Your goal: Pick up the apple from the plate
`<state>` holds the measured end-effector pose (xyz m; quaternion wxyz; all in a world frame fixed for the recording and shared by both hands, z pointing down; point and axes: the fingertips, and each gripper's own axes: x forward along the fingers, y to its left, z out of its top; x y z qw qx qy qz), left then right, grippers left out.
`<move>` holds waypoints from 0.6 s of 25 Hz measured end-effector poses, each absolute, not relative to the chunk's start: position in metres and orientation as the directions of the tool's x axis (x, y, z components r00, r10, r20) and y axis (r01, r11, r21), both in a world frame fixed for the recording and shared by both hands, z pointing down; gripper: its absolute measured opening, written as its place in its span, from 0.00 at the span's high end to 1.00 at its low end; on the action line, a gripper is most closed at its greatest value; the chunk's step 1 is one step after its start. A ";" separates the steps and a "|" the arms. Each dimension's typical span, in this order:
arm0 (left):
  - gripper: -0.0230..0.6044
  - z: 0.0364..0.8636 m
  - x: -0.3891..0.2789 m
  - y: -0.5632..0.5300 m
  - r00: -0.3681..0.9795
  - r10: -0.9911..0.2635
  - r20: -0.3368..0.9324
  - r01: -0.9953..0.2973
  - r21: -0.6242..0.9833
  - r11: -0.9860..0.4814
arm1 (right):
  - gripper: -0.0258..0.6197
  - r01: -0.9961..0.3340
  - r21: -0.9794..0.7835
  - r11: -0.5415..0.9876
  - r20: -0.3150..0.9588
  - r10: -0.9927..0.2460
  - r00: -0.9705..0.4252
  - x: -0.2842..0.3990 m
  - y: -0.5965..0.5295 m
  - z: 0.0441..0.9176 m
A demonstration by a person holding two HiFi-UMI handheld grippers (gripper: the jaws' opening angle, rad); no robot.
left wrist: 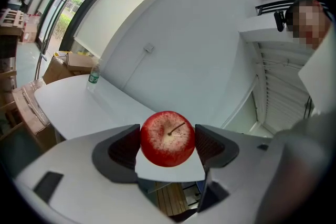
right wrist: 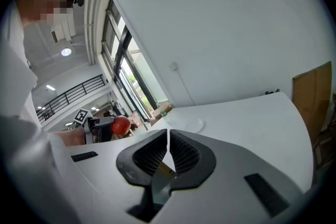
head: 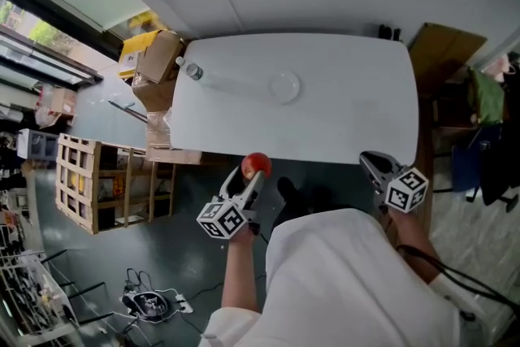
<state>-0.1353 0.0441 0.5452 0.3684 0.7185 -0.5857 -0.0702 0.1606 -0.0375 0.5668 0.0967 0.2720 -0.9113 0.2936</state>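
A red apple (left wrist: 168,138) with its stem toward the camera sits clamped between the two dark pads of my left gripper (left wrist: 168,144). In the head view the apple (head: 257,164) hangs off the table's near edge, over the floor, at the tip of the left gripper (head: 251,176). The clear glass plate (head: 284,86) lies bare on the white table (head: 349,110), far from the apple. My right gripper (right wrist: 168,153) is shut, its pads nearly touching with nothing between them; it hovers at the table's near right edge (head: 375,166). The right gripper view also shows the apple (right wrist: 121,125) and plate (right wrist: 190,124).
A water bottle (head: 192,71) lies near the table's far left corner. Cardboard boxes (head: 158,61) and a wooden crate (head: 91,181) stand left of the table. A brown board (head: 443,49) leans at the right. Cables lie on the floor (head: 150,303).
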 end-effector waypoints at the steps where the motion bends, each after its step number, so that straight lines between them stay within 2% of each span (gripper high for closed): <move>1: 0.44 0.544 -0.136 0.047 0.303 -0.894 0.330 -0.788 0.614 -0.041 | 0.90 -0.549 -0.483 0.682 0.332 -0.437 -0.836 0.159 -0.037 0.566; 15: 0.44 0.540 -0.156 0.062 0.350 -0.882 0.316 -0.782 0.616 -0.090 | 0.90 -0.563 -0.475 0.676 0.287 -0.486 -0.826 0.125 -0.030 0.550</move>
